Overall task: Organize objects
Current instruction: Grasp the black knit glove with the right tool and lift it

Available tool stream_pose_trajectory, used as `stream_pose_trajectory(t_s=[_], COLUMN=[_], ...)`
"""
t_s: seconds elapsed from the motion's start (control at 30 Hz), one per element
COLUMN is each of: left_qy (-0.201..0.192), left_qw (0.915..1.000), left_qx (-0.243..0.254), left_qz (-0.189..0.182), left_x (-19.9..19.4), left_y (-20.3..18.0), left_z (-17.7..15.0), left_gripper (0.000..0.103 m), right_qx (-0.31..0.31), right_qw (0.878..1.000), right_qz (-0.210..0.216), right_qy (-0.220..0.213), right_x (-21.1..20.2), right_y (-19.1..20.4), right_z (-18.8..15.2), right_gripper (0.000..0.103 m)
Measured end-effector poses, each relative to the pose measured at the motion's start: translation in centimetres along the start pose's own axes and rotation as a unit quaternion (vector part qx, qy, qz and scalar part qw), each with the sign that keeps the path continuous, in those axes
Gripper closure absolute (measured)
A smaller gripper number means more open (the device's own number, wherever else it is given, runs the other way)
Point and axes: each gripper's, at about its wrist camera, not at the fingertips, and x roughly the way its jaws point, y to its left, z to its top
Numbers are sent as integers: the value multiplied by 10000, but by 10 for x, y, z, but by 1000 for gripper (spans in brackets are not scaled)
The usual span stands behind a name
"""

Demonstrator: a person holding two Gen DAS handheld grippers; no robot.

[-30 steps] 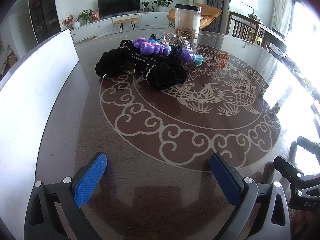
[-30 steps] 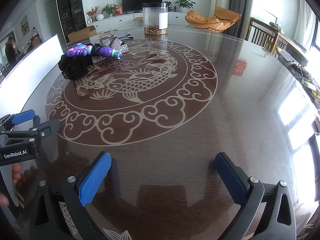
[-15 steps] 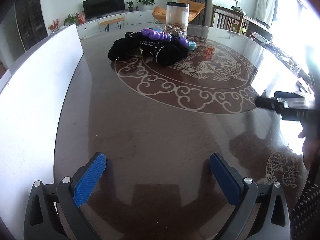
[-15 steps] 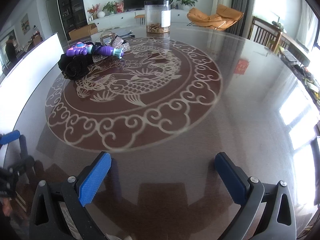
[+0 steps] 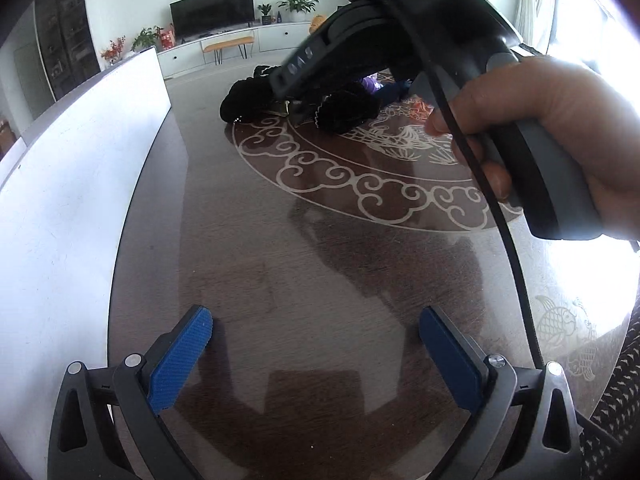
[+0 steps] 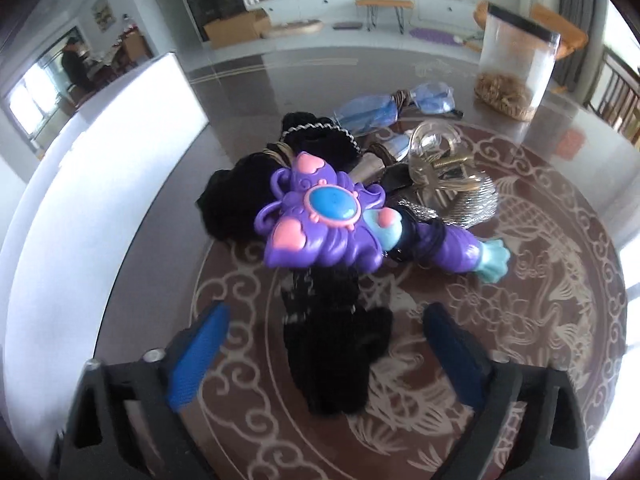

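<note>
Right wrist view — right gripper (image 6: 326, 344) fingers apart over black garment (image 6: 332, 356), purple toy (image 6: 336, 224) beyond; left gripper (image 5: 316, 354) fingers apart.

Dark round table (image 5: 248, 248) w/ carved scroll pattern, white board (image 5: 68, 184) at its left edge, TV (image 5: 212, 10) on far wall

Living room. Black television (image 5: 212, 10) on the white far wall, above a long white cabinet (image 5: 224, 46). Potted plants (image 5: 298, 2) right of the television, red flowers (image 5: 113, 46) left. Dark shelving (image 5: 66, 36) further left. Bright window light at right (image 5: 596, 4).
</note>
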Motion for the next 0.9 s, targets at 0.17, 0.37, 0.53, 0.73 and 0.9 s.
stream_pose_trajectory(t_s=[0.17,0.37,0.53,0.73,0.9], left_qy=[-1,-1,0,-3,-3], left_qw=[10000,10000,10000,10000,10000], left_qx=[0,1,3,-20,-15], left_qz=[0,-1,5,22,18], left_x=[0,0,0,0,0], left_y=[1,1,1,0,0], left_z=[1,1,1,0,0], left_gripper=[0,0,0,0,0], right_qx=[-222,-351,-305,384,595], right_qw=[9995,9979,9935,9889,9869], right_qz=[-197,-267,-625,-735,-657], right_qy=[-131,-467,-899,-1235,-1344], right_x=[-13,-51,-85,-116,-122], right_y=[-1,-26,-63,-109,-117], right_z=[-15,-80,-164,-210,-210], right_gripper=[65,65,64,46,22])
